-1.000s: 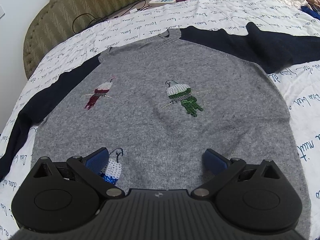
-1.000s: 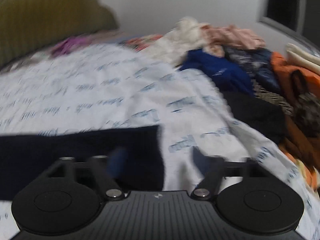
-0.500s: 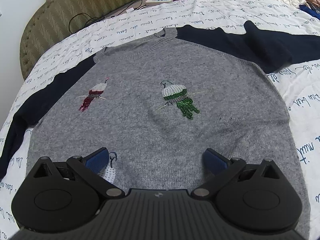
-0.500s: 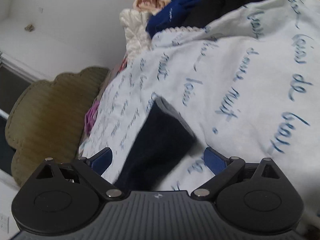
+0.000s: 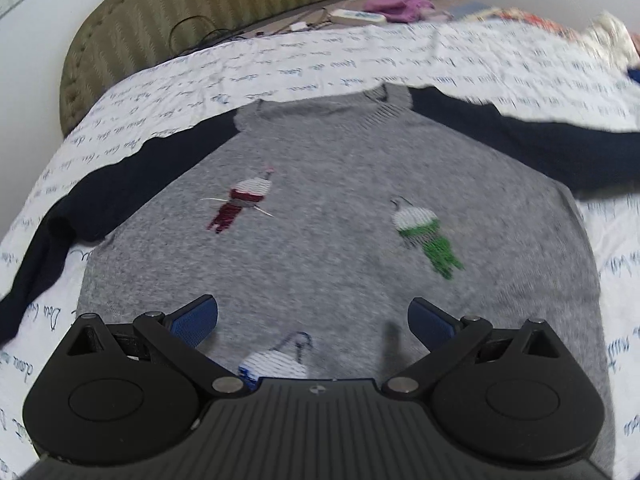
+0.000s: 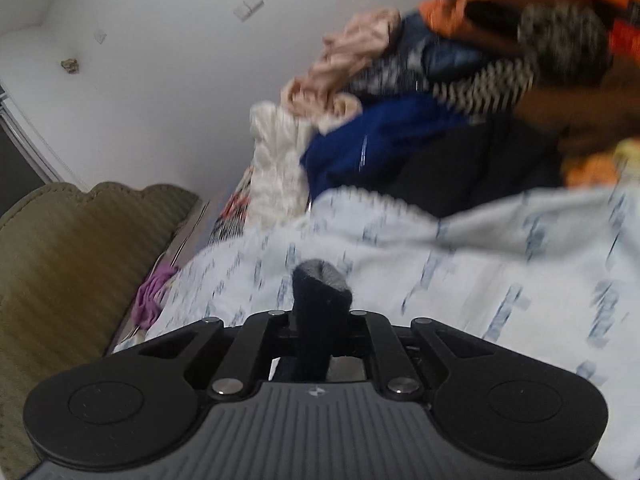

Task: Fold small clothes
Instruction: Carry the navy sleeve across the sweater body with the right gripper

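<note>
The sweater (image 5: 320,208) lay unfolded on the bed (image 5: 320,64); the right hand-held gripper (image 6: 320,320) clenched its sleeve cuff (image 6: 322,284), the left hand-held gripper (image 5: 314,316) released.

A white bedsheet (image 5: 280,64) printed with blue script covered the bed. Behind it stood an olive, ribbed headboard (image 5: 224,4), with a black cable (image 5: 192,34) and a purple cloth (image 5: 396,2) lying near its base. A heap of clothes (image 6: 460,92) — cream, pink, blue, orange — sat against a white wall (image 6: 168,60) bearing a switch plate (image 6: 248,8).
</note>
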Demonstrator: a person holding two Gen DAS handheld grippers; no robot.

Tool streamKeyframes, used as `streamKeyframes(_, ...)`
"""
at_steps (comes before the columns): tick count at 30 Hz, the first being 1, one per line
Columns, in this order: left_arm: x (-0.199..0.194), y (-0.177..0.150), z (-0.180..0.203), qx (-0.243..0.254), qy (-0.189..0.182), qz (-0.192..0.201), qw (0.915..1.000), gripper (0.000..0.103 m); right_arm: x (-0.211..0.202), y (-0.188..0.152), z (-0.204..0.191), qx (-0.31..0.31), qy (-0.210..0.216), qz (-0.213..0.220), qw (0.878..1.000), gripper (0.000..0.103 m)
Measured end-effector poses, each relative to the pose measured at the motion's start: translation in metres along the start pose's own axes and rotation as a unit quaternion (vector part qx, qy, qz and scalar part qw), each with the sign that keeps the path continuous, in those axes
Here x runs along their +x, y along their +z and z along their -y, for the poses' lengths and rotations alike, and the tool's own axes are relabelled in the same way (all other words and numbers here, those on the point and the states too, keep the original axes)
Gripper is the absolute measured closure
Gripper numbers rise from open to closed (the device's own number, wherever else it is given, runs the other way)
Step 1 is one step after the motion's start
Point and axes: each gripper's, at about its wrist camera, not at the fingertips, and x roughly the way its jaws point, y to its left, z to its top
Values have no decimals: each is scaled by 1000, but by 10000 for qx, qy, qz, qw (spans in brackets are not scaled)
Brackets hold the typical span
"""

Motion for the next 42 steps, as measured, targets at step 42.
streamKeyframes(42, -11, -24, -123, -710, 268, 186, 9969, 0, -84, -352, -366, -3446, 2296, -2073, 8863, 93)
